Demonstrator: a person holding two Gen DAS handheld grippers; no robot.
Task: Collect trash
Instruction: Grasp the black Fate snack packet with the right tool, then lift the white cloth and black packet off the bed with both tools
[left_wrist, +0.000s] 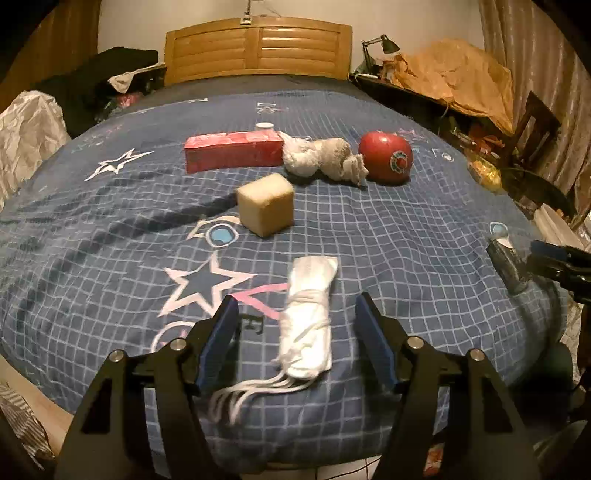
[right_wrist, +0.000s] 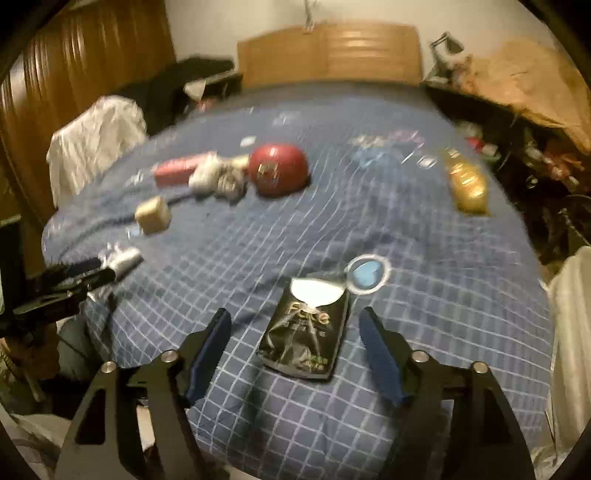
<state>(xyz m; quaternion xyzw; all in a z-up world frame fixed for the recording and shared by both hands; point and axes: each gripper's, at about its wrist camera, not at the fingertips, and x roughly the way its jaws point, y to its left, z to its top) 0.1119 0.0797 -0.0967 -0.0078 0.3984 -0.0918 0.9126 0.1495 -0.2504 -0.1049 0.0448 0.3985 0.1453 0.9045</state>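
Note:
A white rolled bundle with loose strings lies on the blue checked bedspread. My left gripper is open around it, and neither pad touches it. In the right wrist view a black foil packet lies torn open at its far end. My right gripper is open, with a finger on each side of the packet and clear of it. Farther up the bed lie a red box, a crumpled tissue wad, a red apple and a tan sponge cube. A golden bottle lies at the right.
A wooden headboard stands behind the bed. A white crinkled bag sits at the left edge. On the right are a cluttered desk with a lamp, brown paper and a chair. The bed's near edge runs just under the grippers.

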